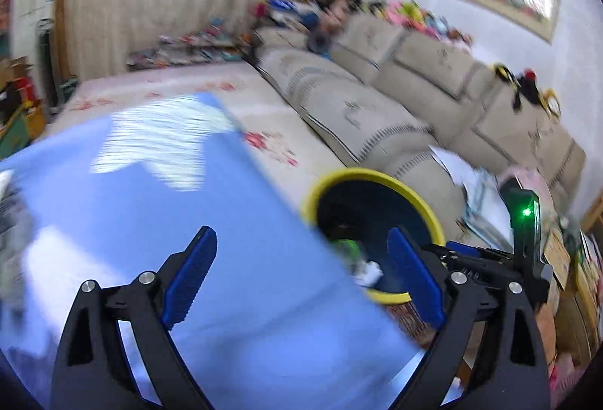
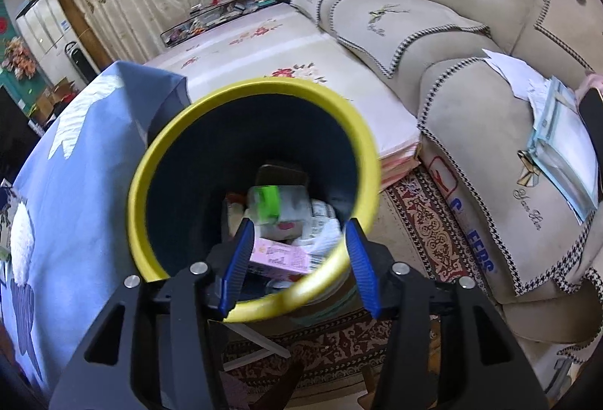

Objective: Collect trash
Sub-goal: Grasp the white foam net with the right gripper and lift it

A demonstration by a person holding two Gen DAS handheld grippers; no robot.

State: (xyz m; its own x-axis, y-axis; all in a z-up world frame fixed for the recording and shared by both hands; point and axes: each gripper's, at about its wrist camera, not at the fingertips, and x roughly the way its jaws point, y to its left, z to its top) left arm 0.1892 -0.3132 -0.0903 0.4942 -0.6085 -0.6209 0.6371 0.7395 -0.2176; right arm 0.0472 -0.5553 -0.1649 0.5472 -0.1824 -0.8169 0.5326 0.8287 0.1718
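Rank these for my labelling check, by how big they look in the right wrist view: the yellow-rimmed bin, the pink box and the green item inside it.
1. yellow-rimmed bin, by far the largest.
2. pink box.
3. green item, which lies deeper in the bin and is blurred, so its smaller look is unsure.

Bright, even indoor light; left view motion-blurred, right mostly sharp; fisheye bending, dark vignette at corners.
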